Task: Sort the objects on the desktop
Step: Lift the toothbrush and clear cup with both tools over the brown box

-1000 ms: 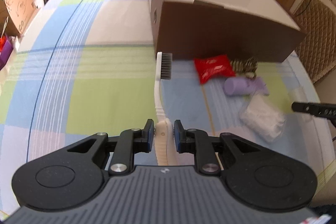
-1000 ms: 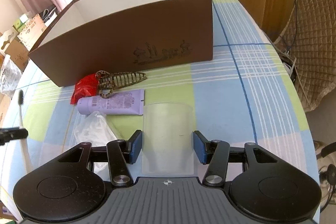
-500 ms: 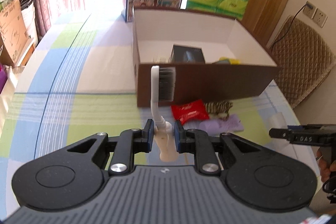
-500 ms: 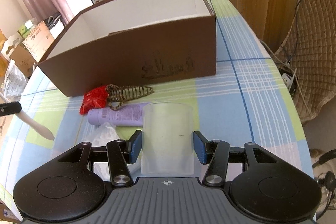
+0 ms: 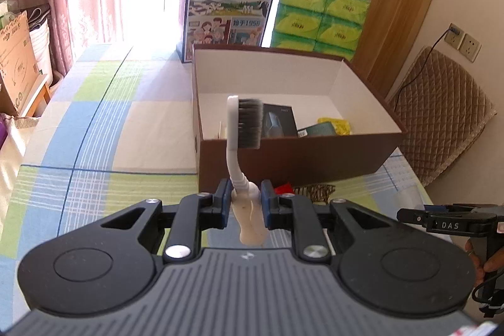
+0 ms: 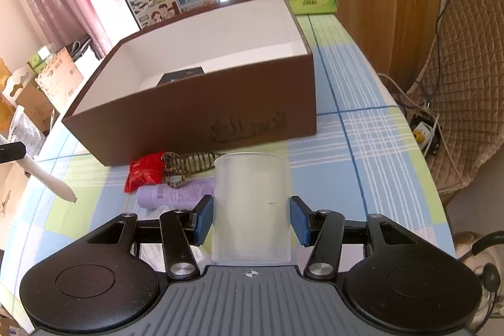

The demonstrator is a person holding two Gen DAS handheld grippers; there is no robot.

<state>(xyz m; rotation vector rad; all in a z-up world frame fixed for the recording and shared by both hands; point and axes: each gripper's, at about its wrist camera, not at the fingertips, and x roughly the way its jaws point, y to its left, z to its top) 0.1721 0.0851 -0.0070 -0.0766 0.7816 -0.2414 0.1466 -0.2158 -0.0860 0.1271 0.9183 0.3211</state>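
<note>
- Left gripper (image 5: 242, 200) clamped on a white toothbrush (image 5: 244, 147), handle between the pads, bristle head up, level with the near wall of the brown box (image 5: 293, 161).
- Right gripper (image 6: 251, 218) pinching a clear plastic cup (image 6: 251, 203), held above the checked tablecloth (image 6: 352, 153).
- On the cloth before the box: red packet (image 6: 145, 172), hair claw (image 6: 189, 167), purple tube (image 6: 174, 196).
</note>
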